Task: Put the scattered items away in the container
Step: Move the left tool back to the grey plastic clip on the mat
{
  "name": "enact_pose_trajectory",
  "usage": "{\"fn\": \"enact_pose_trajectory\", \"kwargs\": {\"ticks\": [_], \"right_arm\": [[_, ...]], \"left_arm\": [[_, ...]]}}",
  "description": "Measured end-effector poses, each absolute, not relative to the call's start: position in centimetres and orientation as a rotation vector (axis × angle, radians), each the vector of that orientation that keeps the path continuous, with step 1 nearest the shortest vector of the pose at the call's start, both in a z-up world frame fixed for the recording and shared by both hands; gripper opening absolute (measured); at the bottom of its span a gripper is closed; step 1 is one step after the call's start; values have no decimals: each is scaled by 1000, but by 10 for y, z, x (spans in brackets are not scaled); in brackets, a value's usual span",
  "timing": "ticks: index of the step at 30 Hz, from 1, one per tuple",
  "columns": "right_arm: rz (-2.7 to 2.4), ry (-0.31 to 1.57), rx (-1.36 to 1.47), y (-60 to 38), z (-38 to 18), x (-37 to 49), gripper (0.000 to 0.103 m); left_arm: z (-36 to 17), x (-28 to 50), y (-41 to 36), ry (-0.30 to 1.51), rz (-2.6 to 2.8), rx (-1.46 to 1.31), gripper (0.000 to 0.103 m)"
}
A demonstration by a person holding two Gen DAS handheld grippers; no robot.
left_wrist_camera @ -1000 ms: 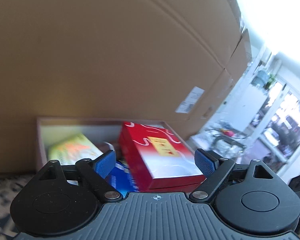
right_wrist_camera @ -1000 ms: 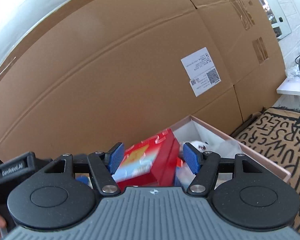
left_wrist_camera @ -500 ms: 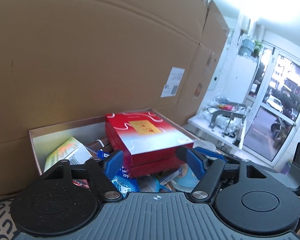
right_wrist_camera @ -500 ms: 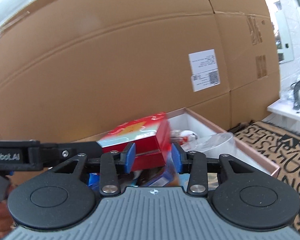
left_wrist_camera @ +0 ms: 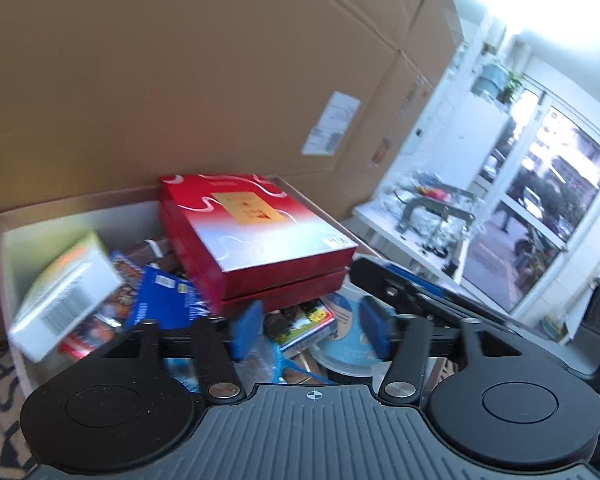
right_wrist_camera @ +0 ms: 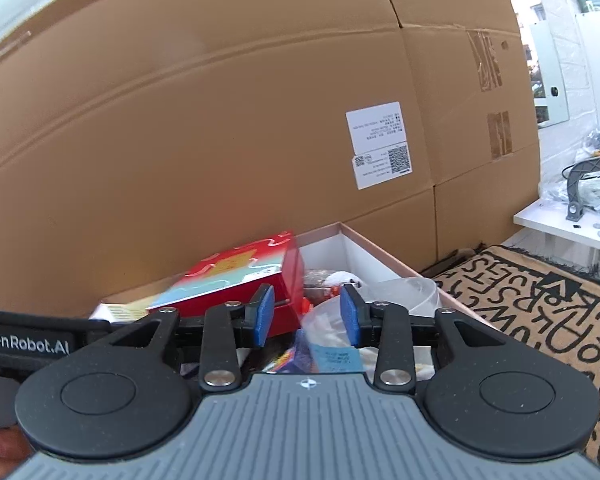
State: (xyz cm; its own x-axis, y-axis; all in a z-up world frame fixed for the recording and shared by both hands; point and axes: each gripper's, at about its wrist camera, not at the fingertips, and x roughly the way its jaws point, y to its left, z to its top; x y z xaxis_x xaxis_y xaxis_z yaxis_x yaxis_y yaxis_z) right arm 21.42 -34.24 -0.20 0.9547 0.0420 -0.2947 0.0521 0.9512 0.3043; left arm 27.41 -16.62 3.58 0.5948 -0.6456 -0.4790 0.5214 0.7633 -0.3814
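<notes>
Right wrist | patterned rug point(right_wrist_camera: 540, 300) beside container point(right_wrist_camera: 384, 246) | both grippers' fingers spread

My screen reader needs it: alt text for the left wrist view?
A red box lies on top of packets and discs in a full tray against cardboard. The left gripper is open and empty in front.

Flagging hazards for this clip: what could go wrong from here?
The red box sits tilted atop the piled items, its corner overhanging the container's rim; it may slide out. The green carton also leans over the near edge. Both the left gripper and the right gripper are open and close together; they could collide.
</notes>
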Motion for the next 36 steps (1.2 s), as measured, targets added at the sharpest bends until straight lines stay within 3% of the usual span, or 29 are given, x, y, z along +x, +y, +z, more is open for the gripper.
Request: {"fn": "enact_pose_trajectory", "kwargs": {"ticks": [1, 3, 7, 22, 36], "right_arm": [[-1, 291, 325, -342, -1, 209, 63], [7, 263, 345, -341, 2, 197, 89], [31, 226, 366, -338, 4, 170, 102], [226, 175, 400, -257, 1, 103, 102], [511, 368, 156, -123, -6, 118, 102]], "left_arm": [[39, 268, -160, 610, -649, -229, 97], [45, 256, -146, 557, -602, -261, 103], [54, 230, -120, 492, -581, -310, 103], [16, 108, 2, 376, -291, -304, 103], [-22, 104, 155, 414, 54, -492, 103]]}}
